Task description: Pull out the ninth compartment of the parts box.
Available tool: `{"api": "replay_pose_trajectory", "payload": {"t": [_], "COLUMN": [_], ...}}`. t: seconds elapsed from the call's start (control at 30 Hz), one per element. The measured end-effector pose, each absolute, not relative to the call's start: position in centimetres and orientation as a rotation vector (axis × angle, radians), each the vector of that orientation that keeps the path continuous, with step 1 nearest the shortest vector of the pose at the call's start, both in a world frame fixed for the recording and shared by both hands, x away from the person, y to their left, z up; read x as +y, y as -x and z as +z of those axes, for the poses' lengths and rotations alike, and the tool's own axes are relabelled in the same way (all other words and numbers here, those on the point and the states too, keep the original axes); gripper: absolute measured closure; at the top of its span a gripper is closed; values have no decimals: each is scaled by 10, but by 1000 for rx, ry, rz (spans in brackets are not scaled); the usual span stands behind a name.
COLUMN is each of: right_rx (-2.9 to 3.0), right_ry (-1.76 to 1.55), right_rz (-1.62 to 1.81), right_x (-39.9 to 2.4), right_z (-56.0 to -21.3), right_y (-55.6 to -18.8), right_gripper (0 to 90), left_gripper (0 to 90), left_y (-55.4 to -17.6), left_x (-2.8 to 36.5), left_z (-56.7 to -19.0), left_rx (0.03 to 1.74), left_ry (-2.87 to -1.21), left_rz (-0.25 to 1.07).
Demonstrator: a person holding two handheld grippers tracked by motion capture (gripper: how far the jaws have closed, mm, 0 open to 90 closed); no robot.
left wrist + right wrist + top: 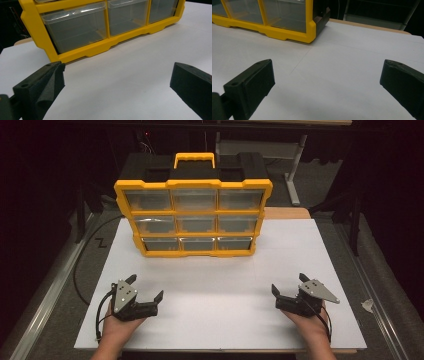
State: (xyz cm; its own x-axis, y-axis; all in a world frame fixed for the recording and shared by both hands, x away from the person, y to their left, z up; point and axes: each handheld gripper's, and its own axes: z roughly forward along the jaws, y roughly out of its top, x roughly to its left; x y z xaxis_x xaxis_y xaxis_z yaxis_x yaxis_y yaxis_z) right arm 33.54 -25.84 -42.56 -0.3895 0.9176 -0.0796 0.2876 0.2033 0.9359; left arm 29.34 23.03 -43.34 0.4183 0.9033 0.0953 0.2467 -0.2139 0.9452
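Looks like the very start: the yellow-framed plastic organizer with nine clear drawers (pixel 194 217) sits upper center on the white table sheet (pixel 225 305), untouched. The left gripper (pixel 145 291) and the right gripper (pixel 288 287) rest near the bottom edge, jaws spread wide, holding nothing (no drawer pulled yet). Next probably calls for reaching forward to a drawer.

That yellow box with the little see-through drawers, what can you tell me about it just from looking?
The organizer box looks like plastic: a yellow front frame, a black body behind it, and a yellow carry handle on top. It holds nine clear drawers in three rows of three, all pushed in; I cannot make out any contents. It stands upright near the far edge of the white tabletop, its front tilted slightly back and facing the person. Nothing but the tabletop touches it.
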Motion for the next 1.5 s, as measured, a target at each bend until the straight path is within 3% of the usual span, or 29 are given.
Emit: {"api": "replay_pose_trajectory", "payload": {"t": [0.93, 1.5], "right_rx": [1814, 1890], "right_ry": [-1108, -967], "right_rz": [1029, 873], "right_x": [-223, -219], "right_z": [-429, -428], "right_y": [-422, -404], "right_gripper": [13, 13], "left_gripper": [3, 3], "left_y": [-295, -295], "left_x": [237, 237], "left_z": [-436, -437], "left_rx": [1042, 1043], "left_ry": [-1681, -1666], "left_rz": [849, 856]}}
